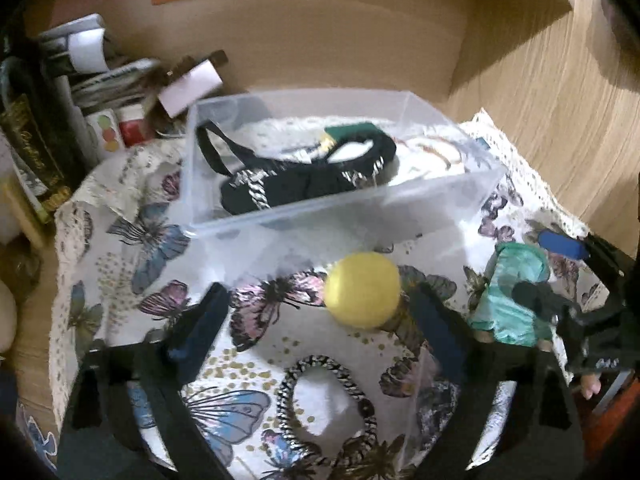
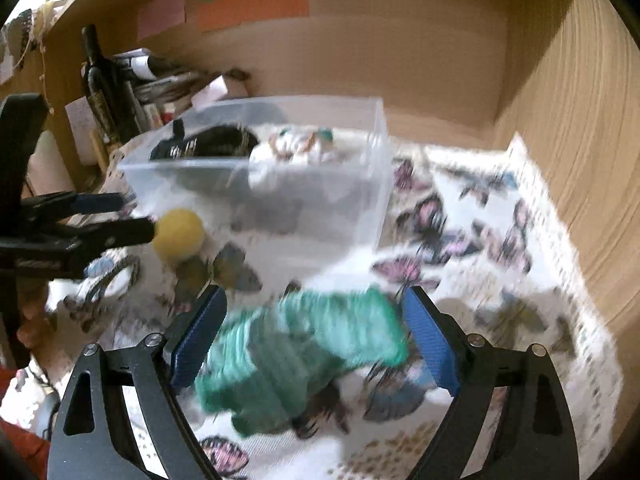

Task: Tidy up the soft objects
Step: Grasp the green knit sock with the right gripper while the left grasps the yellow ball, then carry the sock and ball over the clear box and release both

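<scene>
A yellow soft ball lies on the butterfly cloth just in front of a clear plastic box; it also shows in the right wrist view. My left gripper is open, its fingers on either side of the ball. A black-and-white coiled hair tie lies nearer the camera. My right gripper is open around a green knitted cloth, which also shows in the left wrist view. The box holds a black strappy item and white fabric.
Books, bottles and papers are stacked at the back left against the wooden shelf wall. A wooden side panel closes the right. The box stands at the middle back of the cloth.
</scene>
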{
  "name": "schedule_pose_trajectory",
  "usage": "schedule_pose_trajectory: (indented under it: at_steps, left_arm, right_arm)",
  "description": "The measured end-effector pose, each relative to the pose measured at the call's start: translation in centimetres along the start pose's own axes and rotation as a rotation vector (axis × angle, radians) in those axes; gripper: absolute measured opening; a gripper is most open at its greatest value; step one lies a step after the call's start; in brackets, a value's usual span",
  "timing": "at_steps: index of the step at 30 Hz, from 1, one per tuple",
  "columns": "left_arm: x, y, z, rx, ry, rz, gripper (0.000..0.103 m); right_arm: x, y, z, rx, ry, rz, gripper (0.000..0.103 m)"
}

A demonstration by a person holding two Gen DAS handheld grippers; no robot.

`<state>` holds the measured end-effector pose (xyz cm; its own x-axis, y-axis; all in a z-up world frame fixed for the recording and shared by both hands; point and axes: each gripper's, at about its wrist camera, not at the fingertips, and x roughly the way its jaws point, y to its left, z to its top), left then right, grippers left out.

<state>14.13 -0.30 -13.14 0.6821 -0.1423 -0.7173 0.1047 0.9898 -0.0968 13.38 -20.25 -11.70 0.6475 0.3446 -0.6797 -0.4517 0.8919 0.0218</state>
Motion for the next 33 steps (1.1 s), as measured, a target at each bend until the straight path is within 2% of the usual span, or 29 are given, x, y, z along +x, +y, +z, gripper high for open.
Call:
schedule_pose_trajectory:
  at_steps: [4,8,9,11,13,18,33]
  left_arm:
    - [1.5,-0.8,-0.2,0.023,0.042,0.001,0.077]
    - [2.5,-1.8,-0.1,0.058,0.064,0.005,0.071]
    - [2.7,-2.0,0.0,0.063,0.068,0.005,0.066]
    - [3.1,-2.3,0.1,0.074,0.081,-0.002,0.056]
    - [3.7,-2.5,0.1,0.083,0.096,-0.010,0.045]
    - [3.8,-2.8,0.0,0.098,0.091,-0.035,0.044]
    - [-2.7,-0.7,1.0,0.050,-0.092,-0.025,0.044]
  right_arm:
    - [0.5,0.3,-0.9,-0.014,0.023,-0.008,0.087]
    - [0.7,0.1,-1.4,-0.030,0.025,-0.028,0.070]
    - [0.6,0.0,-1.4,-0.031,0.021,-0.030,0.066]
    - [0.8,-0.1,-1.5,-0.029,0.027,-0.009,0.042]
    - [0.9,-0.2,-1.4,-0.018,0.036,0.048,0.022]
    - [0.3,0.7,-0.8,-0.049,-0.001,0.032,0.013]
    - [-3.4,1.0,4.7,-0.068,-0.205,0.020,0.012]
